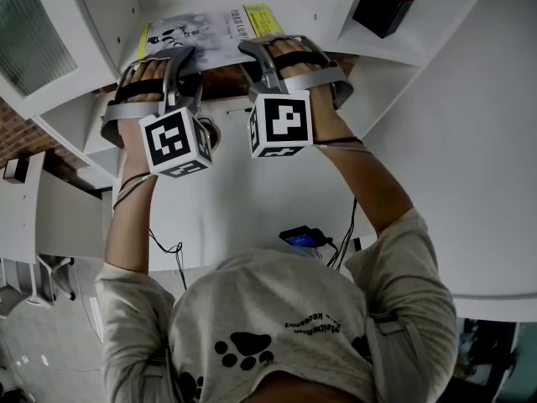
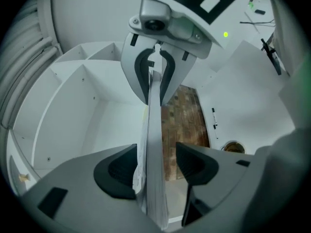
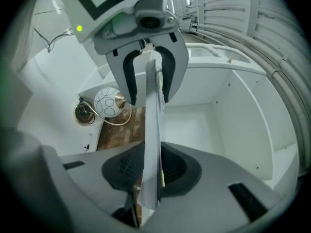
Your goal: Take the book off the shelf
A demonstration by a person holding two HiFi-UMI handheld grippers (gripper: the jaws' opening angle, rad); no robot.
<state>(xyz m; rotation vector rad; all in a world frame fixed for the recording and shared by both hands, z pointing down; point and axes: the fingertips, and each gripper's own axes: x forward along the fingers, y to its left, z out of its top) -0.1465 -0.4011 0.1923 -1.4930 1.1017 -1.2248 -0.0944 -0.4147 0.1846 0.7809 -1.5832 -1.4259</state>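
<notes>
The thin white paper book with a yellow patch on its cover (image 1: 205, 32) sits at the mouth of a compartment in the white shelf (image 1: 101, 23). Whether its far edge is clear of the shelf I cannot tell. The right tool (image 3: 150, 166) is clenched on the book's near edge and carries it. The left tool (image 2: 156, 166) is released, its pads standing apart around the pages. The lift-out looks well underway; what remains is to draw the book fully clear of the shelf.
</notes>
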